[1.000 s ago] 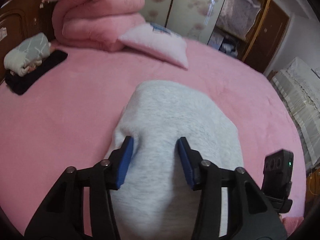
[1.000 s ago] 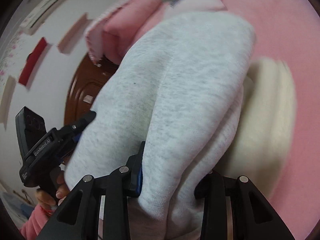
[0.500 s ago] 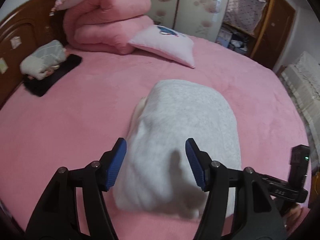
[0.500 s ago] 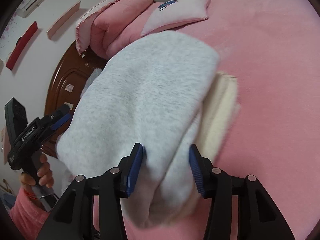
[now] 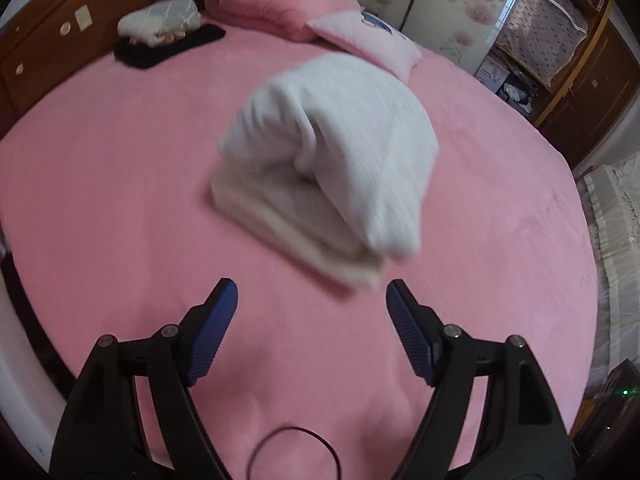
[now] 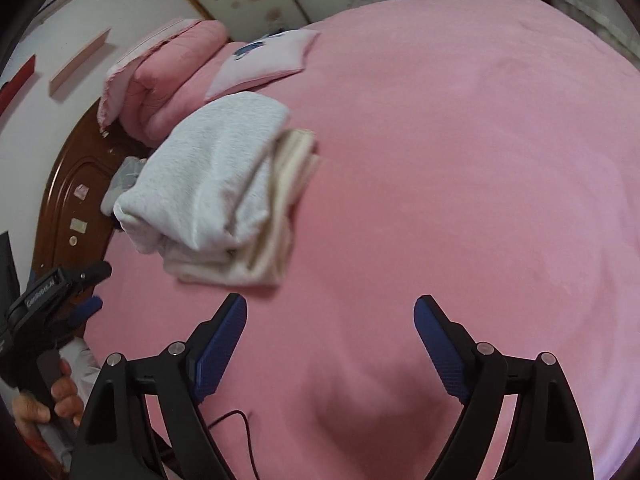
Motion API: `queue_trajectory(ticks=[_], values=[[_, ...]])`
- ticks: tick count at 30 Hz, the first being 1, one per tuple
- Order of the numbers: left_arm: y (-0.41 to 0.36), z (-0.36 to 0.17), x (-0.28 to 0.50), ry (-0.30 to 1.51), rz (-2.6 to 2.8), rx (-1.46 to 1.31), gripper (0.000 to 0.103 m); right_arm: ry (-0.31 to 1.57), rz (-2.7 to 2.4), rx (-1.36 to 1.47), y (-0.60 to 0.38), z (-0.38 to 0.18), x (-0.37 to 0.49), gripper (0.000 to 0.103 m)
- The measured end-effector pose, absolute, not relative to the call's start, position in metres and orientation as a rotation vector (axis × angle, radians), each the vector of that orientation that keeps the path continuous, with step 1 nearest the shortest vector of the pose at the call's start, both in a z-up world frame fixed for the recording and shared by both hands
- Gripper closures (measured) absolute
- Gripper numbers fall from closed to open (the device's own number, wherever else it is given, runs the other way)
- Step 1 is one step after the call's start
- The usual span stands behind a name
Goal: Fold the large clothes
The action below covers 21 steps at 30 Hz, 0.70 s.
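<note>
A folded light-grey fleece garment with a cream lining (image 5: 332,160) is being seen lying on the round pink plush bed (image 5: 120,160), nearer than the pale pink pillow (image 5: 372,36). Nothing is being gripped: the left gripper (image 5: 310,304) and right gripper (image 6: 330,316) are being held spread, short of the garment.

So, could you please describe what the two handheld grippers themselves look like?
Both the left gripper and the right gripper have black angular frames with silver rivets, and fingers faced with ribbed blue pads. In the right view the left one shows white lettering and a bare hand on its grip. A thin dark cable loops below.
</note>
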<state>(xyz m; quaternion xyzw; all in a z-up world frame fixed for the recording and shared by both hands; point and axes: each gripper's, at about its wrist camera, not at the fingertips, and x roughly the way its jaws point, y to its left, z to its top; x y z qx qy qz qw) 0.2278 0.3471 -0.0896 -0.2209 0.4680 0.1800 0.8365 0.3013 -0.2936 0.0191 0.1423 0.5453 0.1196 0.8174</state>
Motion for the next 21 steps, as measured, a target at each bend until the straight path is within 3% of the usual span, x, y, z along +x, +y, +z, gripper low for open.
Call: queue_trajectory(ticks=[4,13,21], values=[[0.272,-0.085,0.176,1.038,0.314,-0.399,0.028,1.189,0.217,0.276,-0.359,0.043,0.232,0.004],[0.085,-0.05,0.061,1.101,0.164,-0.277,0.028,1.232,0.088,0.186,-0.546,0.116,0.049,0.0],[-0.042,-0.025,-0.033,1.127,0.052,-0.209,0.028,1.275,-0.027,0.274,-0.674,0.166,-0.094,0.0]])
